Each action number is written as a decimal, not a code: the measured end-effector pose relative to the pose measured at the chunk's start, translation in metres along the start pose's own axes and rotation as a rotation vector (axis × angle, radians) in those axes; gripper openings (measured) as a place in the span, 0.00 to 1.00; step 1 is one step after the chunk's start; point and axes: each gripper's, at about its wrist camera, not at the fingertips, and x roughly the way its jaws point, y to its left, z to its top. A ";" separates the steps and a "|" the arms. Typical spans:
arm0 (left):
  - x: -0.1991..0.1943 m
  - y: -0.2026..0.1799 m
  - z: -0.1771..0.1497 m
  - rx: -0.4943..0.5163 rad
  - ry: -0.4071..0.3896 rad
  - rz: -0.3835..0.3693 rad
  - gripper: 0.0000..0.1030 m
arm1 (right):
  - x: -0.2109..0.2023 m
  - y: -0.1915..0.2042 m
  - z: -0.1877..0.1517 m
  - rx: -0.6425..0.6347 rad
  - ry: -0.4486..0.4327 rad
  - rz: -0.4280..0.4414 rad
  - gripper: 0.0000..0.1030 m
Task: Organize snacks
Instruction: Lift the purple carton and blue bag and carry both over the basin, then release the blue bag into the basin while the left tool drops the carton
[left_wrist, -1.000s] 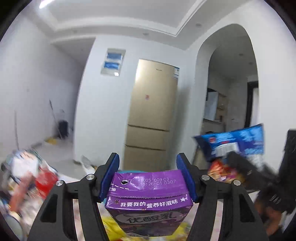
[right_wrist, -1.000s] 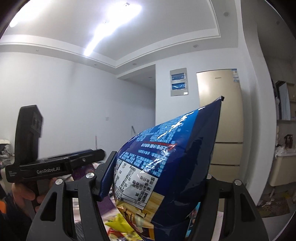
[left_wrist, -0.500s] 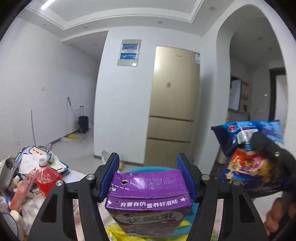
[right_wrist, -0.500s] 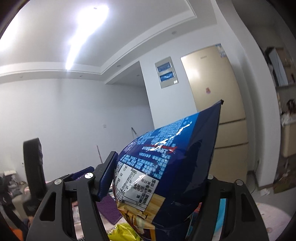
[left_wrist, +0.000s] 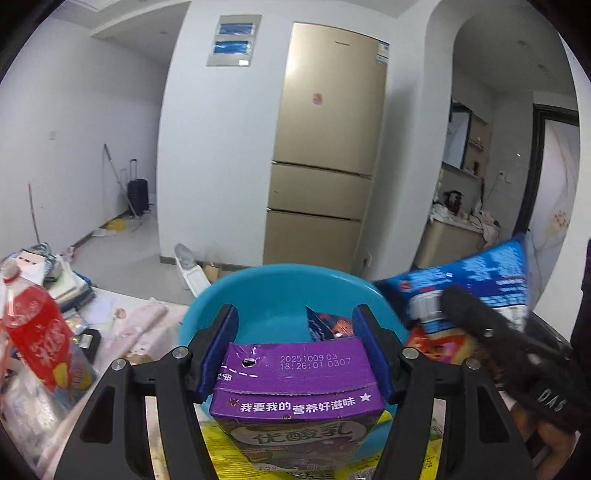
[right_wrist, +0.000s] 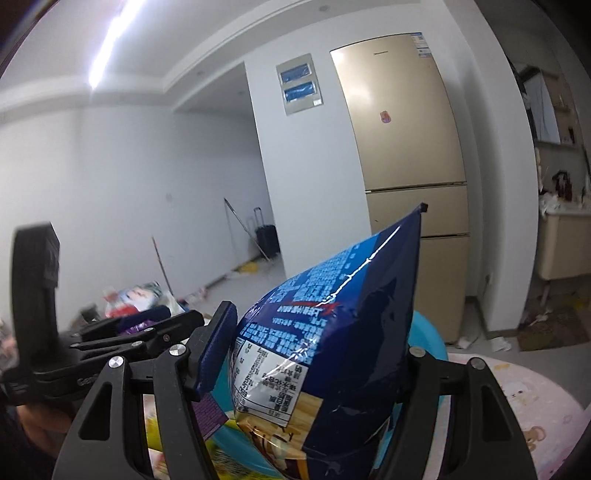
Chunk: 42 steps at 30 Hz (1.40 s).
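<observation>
My left gripper (left_wrist: 295, 328) is shut on a purple milk carton (left_wrist: 295, 380), blue pads pressing its two sides. Just beyond the carton stands a blue plastic basin (left_wrist: 273, 291) with a snack pack (left_wrist: 328, 326) inside. My right gripper (right_wrist: 317, 332) is shut on a puffed blue chip bag (right_wrist: 343, 314) that hides its right finger. In the left wrist view the bag (left_wrist: 480, 269) hangs at the basin's right rim. In the right wrist view the basin (right_wrist: 428, 332) shows behind the bag, and the left gripper (right_wrist: 147, 328) is close on the left.
A red drink bottle (left_wrist: 33, 332) and piled clutter stand at the table's left. A yellow packet (left_wrist: 221, 443) lies under the carton. A pink patterned tablecloth (right_wrist: 517, 398) covers the table. A gold fridge (left_wrist: 325, 147) stands against the far wall.
Both grippers have dropped and tipped down towards the table with carton and bag still held. The blue basin has come into view right ahead of the carton, the bag beside it.
</observation>
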 end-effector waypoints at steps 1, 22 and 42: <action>0.001 -0.001 -0.001 -0.001 0.004 -0.008 0.65 | 0.002 0.001 -0.001 -0.007 0.002 -0.002 0.65; 0.005 0.025 -0.012 -0.041 -0.077 0.045 0.65 | 0.018 -0.051 -0.015 0.161 0.038 -0.036 1.00; 0.074 0.045 -0.041 -0.097 0.190 0.077 0.97 | 0.020 -0.054 -0.016 0.229 0.047 0.010 1.00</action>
